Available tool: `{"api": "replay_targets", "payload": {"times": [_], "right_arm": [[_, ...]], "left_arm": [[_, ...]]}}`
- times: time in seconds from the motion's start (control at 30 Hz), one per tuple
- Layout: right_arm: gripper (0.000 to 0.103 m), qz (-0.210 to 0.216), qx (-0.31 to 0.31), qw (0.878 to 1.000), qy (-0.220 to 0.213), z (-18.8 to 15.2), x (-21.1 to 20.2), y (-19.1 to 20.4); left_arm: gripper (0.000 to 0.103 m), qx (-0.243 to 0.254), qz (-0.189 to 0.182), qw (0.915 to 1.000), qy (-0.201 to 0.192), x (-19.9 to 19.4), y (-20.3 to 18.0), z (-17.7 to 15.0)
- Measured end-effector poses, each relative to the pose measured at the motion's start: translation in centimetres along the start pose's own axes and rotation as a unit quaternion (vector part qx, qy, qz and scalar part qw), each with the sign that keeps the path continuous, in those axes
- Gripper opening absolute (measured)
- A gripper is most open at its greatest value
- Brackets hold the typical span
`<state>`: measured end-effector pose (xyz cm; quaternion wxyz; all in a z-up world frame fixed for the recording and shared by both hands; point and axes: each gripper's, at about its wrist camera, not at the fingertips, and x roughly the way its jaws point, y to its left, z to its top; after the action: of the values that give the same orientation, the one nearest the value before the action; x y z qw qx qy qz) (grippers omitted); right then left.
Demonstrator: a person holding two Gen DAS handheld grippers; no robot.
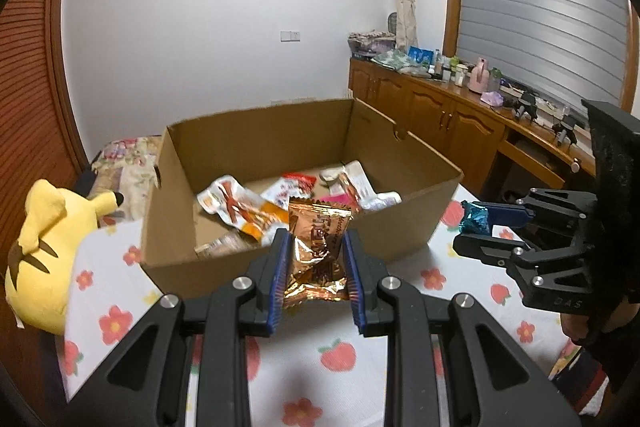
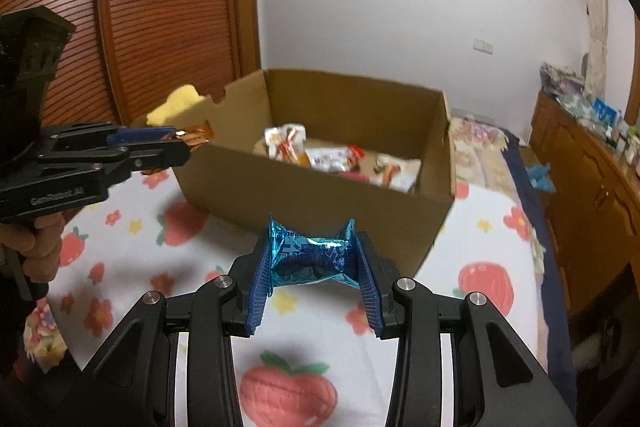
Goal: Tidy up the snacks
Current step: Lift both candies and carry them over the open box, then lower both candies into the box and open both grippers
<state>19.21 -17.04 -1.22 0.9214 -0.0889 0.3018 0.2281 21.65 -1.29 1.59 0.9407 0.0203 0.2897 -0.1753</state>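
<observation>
— Left gripper (image 1: 316, 267)?
— Pinching a copper foil snack packet (image 1: 318, 251) between blue pads (image 1: 280, 279), packet upright, top edge poking out past the fingertips, bottom crumpled between the pads. Held above the flowered tablecloth (image 1: 340, 351), just in front of the cardboard box (image 1: 400, 227).

— Right gripper (image 2: 314, 267)?
— Clamped on a blue foil snack packet (image 2: 312, 259), squeezed sideways between both pads, ends flaring out at each side. Also above the tablecloth, close to the box's near wall.

— Inside the box?
— Several loose snack packets (image 1: 240, 207) on the bottom, orange, red and white.

— Seen only from the left wrist?
— A yellow plush toy (image 1: 44, 247) left of the box, a wooden counter (image 1: 460, 107) crowded with bottles at right, and the right gripper from the side with blue foil at its tips.

— Seen only from the right wrist?
— The left gripper from the side, copper foil at its tips, a hand (image 2: 38, 247) around its handle, and a slatted wooden door (image 2: 160, 7) behind.
</observation>
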Motion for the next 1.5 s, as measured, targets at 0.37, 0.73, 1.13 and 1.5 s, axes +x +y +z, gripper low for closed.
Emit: {"api": "replay_targets", "payload": {"times": [0.37,0.73,1.13,1.5], "right_arm": [[0.039,0.011,-0.012,0.999,-0.040,4.6,1.6,-0.1],[0.040,0.016,-0.016,0.999,-0.033,7.2,6.2,-1.1],[0.040,0.023,-0.014,1.000,-0.012,8.0,9.6,-1.4],[0.048,0.017,0.002,1.000,-0.004,7.6,10.0,-2.1]], "left_arm": [[0.025,0.002,0.023,0.9997,-0.008,2.6,2.3,3.4],[0.026,-0.002,0.040,0.9991,0.013,6.3,4.3,3.5],[0.026,-0.008,0.048,0.9987,0.018,7.7,5.4,3.6],[0.040,-0.018,0.058,0.9979,0.023,8.1,5.8,3.0]]}}
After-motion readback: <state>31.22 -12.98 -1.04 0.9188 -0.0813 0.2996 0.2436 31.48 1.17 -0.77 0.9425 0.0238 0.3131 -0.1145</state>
